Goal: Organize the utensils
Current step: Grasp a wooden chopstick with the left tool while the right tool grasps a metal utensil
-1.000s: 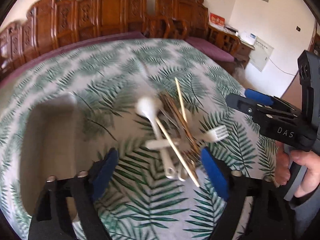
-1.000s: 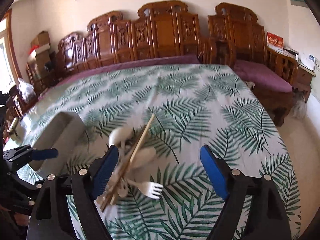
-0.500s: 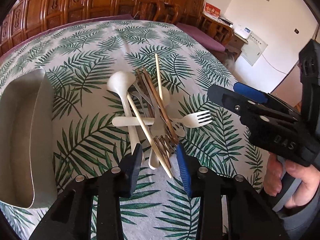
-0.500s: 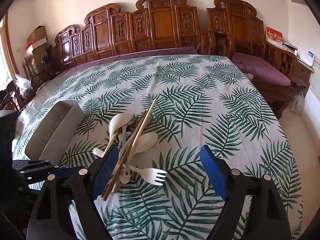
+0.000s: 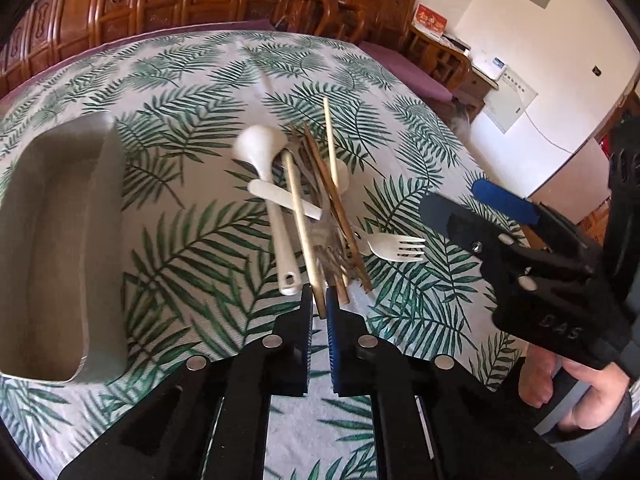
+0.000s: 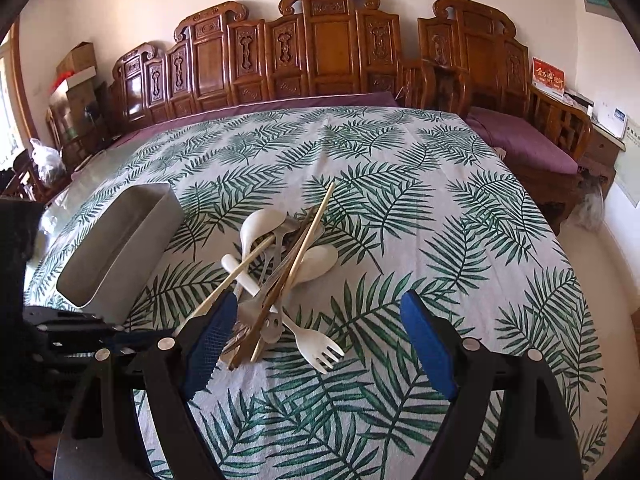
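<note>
A pile of utensils lies mid-table: white spoons (image 5: 262, 146), a white plastic fork (image 5: 394, 245), wooden chopsticks (image 5: 330, 148), dark sticks and metal pieces. My left gripper (image 5: 319, 312) is shut on the near end of a pale wooden chopstick (image 5: 300, 220), which slants up from the pile. In the right wrist view the same chopstick (image 6: 240, 270) rises toward the left gripper (image 6: 132, 336). My right gripper (image 6: 316, 344) is open and empty, just in front of the pile, above the fork (image 6: 316, 346). It also shows in the left wrist view (image 5: 472, 208).
A grey oblong container (image 5: 60, 240) stands left of the pile, also in the right wrist view (image 6: 120, 244). A leaf-print cloth (image 6: 400, 200) covers the table. Carved wooden benches (image 6: 328, 52) with purple cushions line the far side and right.
My left gripper has closed from wide open onto the pale chopstick's near end and lifted it. The right gripper stays open and has drawn slightly closer to the pile.
</note>
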The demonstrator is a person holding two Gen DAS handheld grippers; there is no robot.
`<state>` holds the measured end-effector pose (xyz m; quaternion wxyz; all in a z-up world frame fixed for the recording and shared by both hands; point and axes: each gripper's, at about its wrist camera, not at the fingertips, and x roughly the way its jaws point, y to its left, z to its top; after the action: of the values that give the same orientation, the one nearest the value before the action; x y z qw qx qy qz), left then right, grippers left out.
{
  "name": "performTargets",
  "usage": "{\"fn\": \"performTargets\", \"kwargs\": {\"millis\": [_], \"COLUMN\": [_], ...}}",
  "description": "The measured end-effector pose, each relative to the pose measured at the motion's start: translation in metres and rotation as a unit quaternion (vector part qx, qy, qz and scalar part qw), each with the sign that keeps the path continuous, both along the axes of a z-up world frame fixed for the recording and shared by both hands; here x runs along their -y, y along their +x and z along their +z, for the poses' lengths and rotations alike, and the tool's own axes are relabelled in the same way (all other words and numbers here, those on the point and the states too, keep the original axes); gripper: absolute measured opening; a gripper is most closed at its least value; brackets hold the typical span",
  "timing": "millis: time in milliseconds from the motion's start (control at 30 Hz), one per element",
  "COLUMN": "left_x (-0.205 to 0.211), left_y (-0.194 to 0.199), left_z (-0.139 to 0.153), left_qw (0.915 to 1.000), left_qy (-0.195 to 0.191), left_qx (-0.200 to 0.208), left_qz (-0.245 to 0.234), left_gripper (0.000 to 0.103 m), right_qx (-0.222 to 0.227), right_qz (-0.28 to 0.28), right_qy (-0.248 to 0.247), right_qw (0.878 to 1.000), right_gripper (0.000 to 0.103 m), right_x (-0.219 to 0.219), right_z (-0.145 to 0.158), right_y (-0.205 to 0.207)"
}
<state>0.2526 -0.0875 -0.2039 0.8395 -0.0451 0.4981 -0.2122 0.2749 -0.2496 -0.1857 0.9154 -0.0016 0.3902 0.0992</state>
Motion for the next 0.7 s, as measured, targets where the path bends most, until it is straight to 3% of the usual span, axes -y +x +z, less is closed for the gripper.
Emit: {"fn": "performTargets", "kwargs": {"millis": [233,500,700], "left_x": [-0.021,-0.032,-0.036], "left_y": [-0.017,-0.030,-0.033], "left_z": [0.021,0.042,0.052], "left_qw": [0.9996,0.9983,0.9967], "left_qy": [0.002,-0.005,-0.002], "left_qx": [0.027,0.057,0.080], "left_qz": [0.010,0.010,0.011], "left_gripper": [0.004,0.004,0.004], "right_qx": [-0.006,-0.026,-0.023], "right_qz": [0.006,0.044,0.089], "right_qy": [-0.001,0.023,0.038], "right_qw": [1.000,0.998,0.995], "right_gripper": [0.085,0.064,0.057], "right_x": [-0.007,-0.018,-0.038], "right_z": [-0.005,-0.018,-0.018], "right_y": [-0.004,-0.003,-0.005]}}
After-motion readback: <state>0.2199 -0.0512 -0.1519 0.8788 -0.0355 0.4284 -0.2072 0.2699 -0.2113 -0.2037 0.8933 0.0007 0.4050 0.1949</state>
